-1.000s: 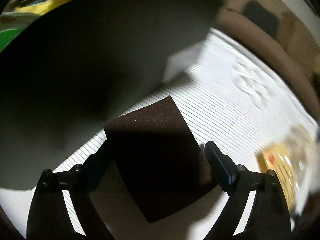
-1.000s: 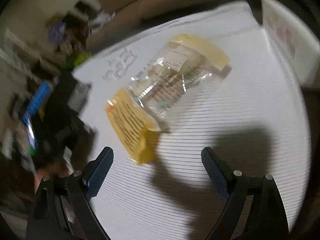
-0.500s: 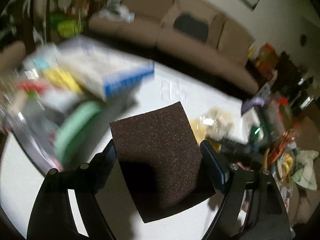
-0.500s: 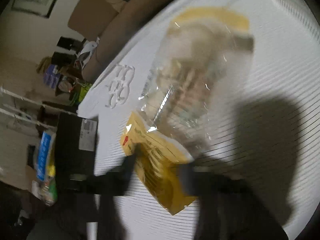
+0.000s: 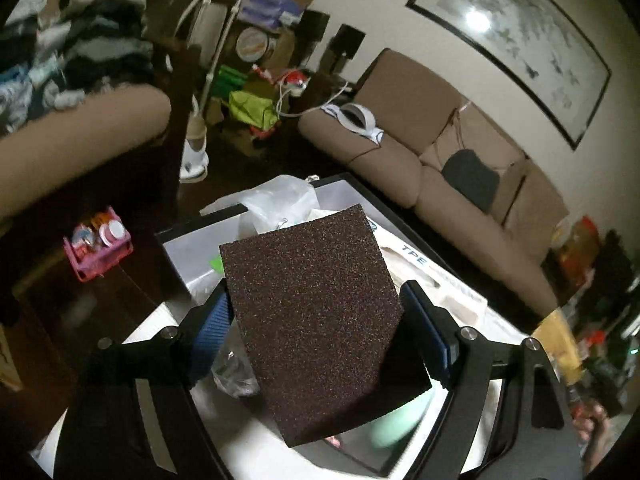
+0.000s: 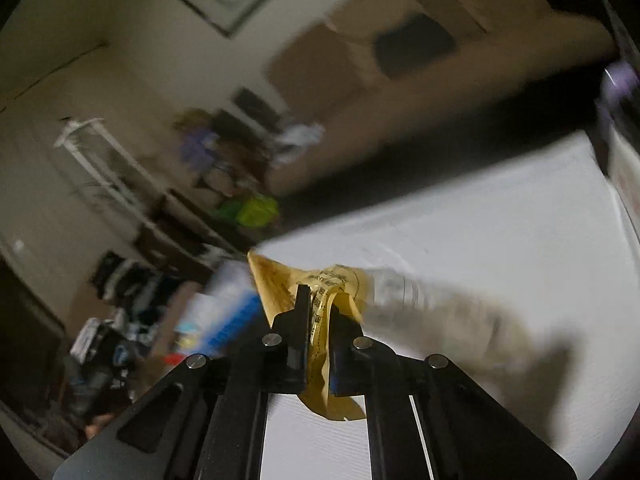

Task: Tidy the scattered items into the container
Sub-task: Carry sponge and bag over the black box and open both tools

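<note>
Left wrist view: the left hand-held gripper clamps a dark sanding block above the filled container, whose rim sits beneath.

Right wrist view, blurred: the right hand-held gripper pinches a yellow-edged packet, seemingly lifted over the bare white tabletop.

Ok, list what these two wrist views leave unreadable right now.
- Left wrist: most of the container and its contents, hidden behind the brown block held in the left tool.
- Left wrist: the green item, mostly covered by the block.
- Right wrist: the clear end of the yellow packet pinched in the right tool, smeared by motion blur.
- Right wrist: the packet's print, too blurred to read.
</note>
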`<control>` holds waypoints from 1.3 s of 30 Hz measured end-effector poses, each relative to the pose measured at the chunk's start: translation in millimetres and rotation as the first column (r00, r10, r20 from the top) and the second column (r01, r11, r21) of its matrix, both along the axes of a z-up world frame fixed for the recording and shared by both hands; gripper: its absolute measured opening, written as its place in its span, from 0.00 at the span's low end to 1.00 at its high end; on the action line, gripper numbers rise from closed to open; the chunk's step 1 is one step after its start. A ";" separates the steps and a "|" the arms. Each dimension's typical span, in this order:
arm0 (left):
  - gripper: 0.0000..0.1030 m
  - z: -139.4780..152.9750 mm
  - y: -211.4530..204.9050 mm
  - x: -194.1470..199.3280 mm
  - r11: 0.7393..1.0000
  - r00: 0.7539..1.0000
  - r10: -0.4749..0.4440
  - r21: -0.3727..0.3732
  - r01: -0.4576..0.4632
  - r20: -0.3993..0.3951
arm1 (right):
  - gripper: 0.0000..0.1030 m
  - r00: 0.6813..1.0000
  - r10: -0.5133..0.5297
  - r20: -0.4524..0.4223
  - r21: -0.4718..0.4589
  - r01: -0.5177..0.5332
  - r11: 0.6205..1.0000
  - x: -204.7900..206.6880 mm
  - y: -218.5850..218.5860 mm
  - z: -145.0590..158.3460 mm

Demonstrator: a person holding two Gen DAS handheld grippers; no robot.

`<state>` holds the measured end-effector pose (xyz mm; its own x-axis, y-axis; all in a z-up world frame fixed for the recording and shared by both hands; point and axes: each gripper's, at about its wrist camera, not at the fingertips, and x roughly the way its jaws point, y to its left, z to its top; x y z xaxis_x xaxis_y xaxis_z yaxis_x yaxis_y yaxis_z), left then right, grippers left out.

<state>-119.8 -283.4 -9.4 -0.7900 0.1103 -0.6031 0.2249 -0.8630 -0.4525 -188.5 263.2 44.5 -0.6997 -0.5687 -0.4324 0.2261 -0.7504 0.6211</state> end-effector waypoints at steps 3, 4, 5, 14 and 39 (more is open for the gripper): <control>0.78 -9.6 -7.5 -11.9 0.997 1.000 -0.013 -0.073 0.013 -0.002 | 0.05 0.994 0.065 -0.087 0.004 -0.065 0.998 2.1 -34.0 50.5; 0.78 -11.8 -6.3 -16.6 0.994 1.000 -0.008 -0.109 0.008 0.005 | 0.05 0.991 0.089 -0.103 0.000 -0.090 0.996 0.5 -46.8 64.9; 0.78 -13.2 -2.2 -22.3 0.988 1.000 -0.006 -0.151 0.008 0.013 | 0.05 0.986 0.118 -0.118 -0.013 -0.120 0.993 -0.9 -60.4 79.8; 0.75 -45.9 11.2 -60.4 0.972 0.986 -0.073 -0.210 0.105 0.152 | 0.04 0.874 0.365 -0.321 -0.051 -0.401 0.915 -18.6 -203.8 141.5; 1.00 32.8 47.4 31.8 0.925 0.971 -0.136 -0.325 0.196 0.199 | 0.69 0.889 0.381 0.254 0.419 -0.456 0.785 -13.5 -288.5 -36.3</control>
<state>-88.0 -236.0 23.4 -0.6608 -0.0045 -0.7506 0.1120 -0.9894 -0.0927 -202.1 -25.3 8.2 -0.3453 -0.5020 -0.7930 0.5186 -0.8063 0.2846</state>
